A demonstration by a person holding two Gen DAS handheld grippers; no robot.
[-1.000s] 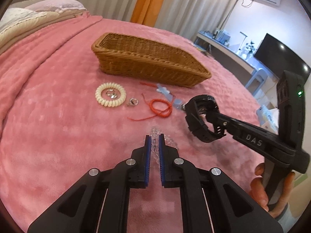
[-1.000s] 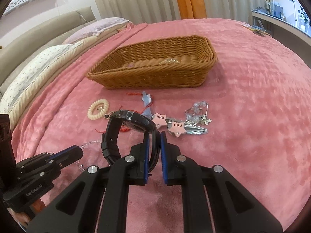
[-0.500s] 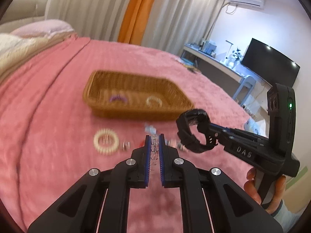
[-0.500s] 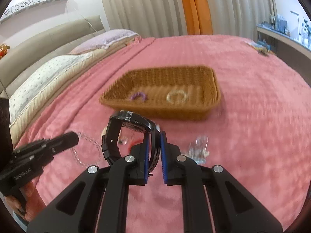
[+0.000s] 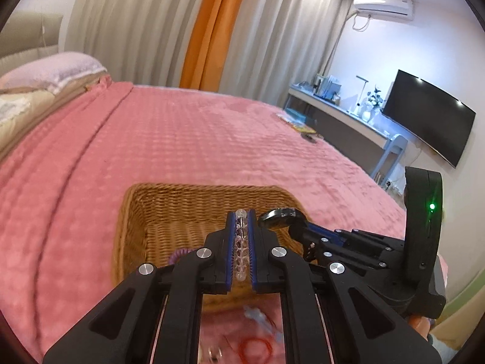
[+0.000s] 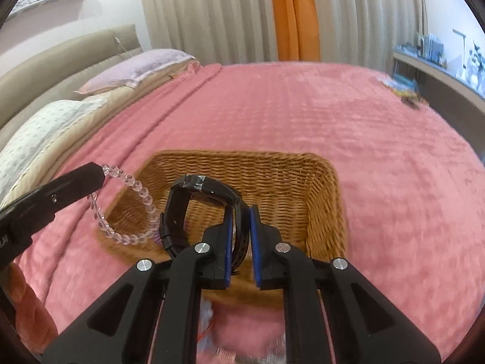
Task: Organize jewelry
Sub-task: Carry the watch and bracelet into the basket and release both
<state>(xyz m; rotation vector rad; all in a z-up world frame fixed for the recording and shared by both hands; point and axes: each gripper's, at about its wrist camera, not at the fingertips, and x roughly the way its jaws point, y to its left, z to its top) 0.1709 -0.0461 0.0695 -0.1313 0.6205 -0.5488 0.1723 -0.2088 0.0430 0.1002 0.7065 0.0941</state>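
- The left gripper [image 5: 242, 221] is clamped on a clear bead bracelet [image 6: 127, 209]; from the right wrist view the loop hangs free at 9 o'clock of the basket [image 6: 321, 212], over its near-left corner.
- The right gripper [image 6: 241, 218] is closed narrow on the strap of a black watch [image 6: 206, 191], whose case sits upright above the basket's middle.
- Both pieces are in the air over the basket, not yet let go. A purple coil tie [image 5: 178, 254] already lies inside, at 7 o'clock of the left gripper's tips.
- A red cord [image 5: 254, 347] waits on the pink bedspread [image 5: 182, 139], at 6 o'clock below the basket in the left view.
- Bracelet, likely: light, limp, smooth round beads that slip and swing; pinching across a few beads, as now, seems soundest, and a hard squeeze could stress its string.
- Watch, likely: the heavier piece, a stiff case on a bendy strap; holding the strap leaves the case to tip, so a low release suits it, sparing the glass a knock.
- The basket is shallow, so both could simply drop in.
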